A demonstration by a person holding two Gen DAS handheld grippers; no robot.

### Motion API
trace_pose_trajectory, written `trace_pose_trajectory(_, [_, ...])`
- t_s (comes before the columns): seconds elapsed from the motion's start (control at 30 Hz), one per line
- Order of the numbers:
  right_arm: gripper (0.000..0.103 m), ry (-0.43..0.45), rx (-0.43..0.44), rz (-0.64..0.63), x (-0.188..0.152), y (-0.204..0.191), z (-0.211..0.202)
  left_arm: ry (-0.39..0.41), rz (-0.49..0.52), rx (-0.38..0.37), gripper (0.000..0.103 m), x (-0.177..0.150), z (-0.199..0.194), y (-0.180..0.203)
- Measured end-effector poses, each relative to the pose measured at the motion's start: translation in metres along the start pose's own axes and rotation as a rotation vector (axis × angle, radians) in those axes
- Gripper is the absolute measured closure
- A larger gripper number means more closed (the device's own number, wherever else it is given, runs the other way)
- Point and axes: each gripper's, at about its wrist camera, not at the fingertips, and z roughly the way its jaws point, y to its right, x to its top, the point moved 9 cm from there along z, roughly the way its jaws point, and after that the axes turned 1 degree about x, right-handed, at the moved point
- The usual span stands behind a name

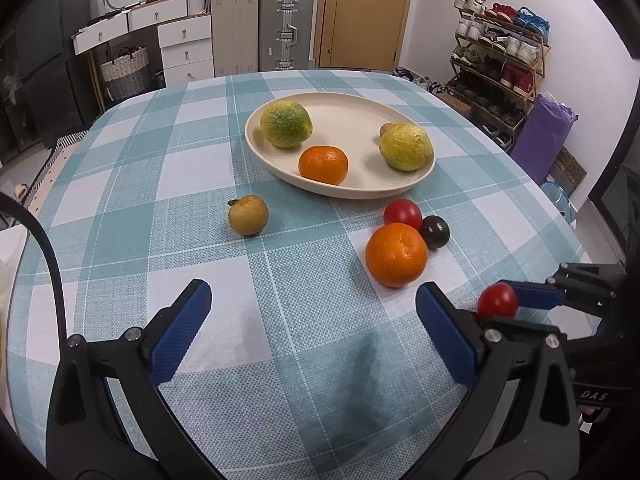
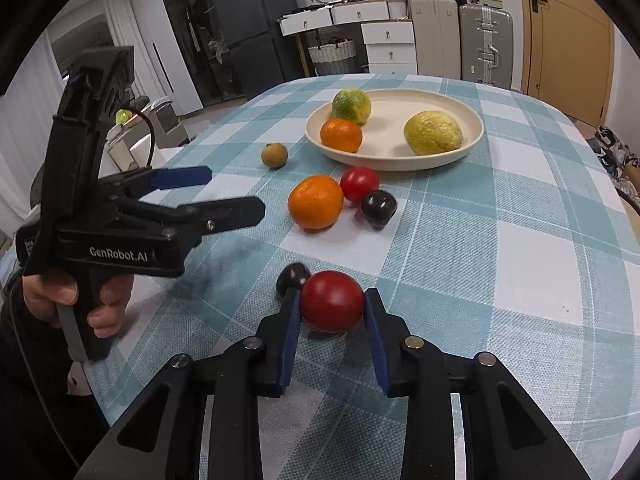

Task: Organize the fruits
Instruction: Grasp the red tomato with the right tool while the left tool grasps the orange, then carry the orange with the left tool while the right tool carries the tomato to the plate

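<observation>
A cream plate [image 1: 400, 110] [image 2: 440, 100] holds a green-yellow citrus [image 1: 285, 123], a small orange [image 1: 323, 165] and a yellow lemon-like fruit [image 1: 406, 147]. On the cloth lie a brown fruit [image 1: 248, 215], a big orange [image 1: 396, 255] [image 2: 315, 201], a red tomato [image 1: 403, 213] and a dark plum [image 1: 435, 231]. My right gripper [image 2: 332, 307] is shut on another red tomato [image 2: 332, 301] [image 1: 497, 301], just above the cloth, beside a second dark plum [image 2: 293, 276]. My left gripper [image 1: 312, 330] [image 2: 236, 192] is open and empty over the near cloth.
The round table has a blue-and-white checked cloth [image 1: 200, 168]. Suitcases [image 1: 286, 28], white drawers [image 1: 186, 44] and a door [image 1: 362, 12] stand behind it. A shoe rack [image 1: 500, 52] is at the right. A fridge [image 2: 240, 20] stands at the far left.
</observation>
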Motion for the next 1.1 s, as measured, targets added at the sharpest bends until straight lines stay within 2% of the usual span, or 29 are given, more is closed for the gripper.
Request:
trace_pose_trajectory(0.23, [0.071,0.049,-0.026,0.078,0.012,0.016,-0.002,-0.025,0.004,-0.012,0.001,0.003,0.013,0.007])
trace_pose_trajectory(0.47, [0.071,0.055,-0.054,0.100,0.019,0.024,-0.003,-0.046,0.020,-0.057,0.004,0.009,0.028,0.024])
trace_pose_trajectory(0.8, [0.071,0.063,-0.076,0.115,0.025,0.023,0.002,-0.077,0.048,-0.170,0.034,0.011,0.043,0.048])
trace_pose_trajectory(0.83, [0.071,0.062,-0.078,0.117,0.025,0.023,0.002,-0.075,0.048,-0.180,0.040,0.012,0.043,0.049])
trace_pose_trajectory(0.9, [0.071,0.061,-0.080,0.118,0.025,0.022,0.003,-0.077,0.041,-0.198,0.045,0.013,0.044,0.050])
trace_pose_trajectory(1.0, [0.071,0.062,-0.081,0.121,0.025,0.022,0.003,-0.081,0.041,-0.227,0.066,0.014,0.044,0.053])
trace_pose_trajectory(1.1, [0.071,0.064,-0.085,0.120,0.026,0.022,0.003,-0.070,0.043,-0.227,0.066,0.013,0.041,0.053])
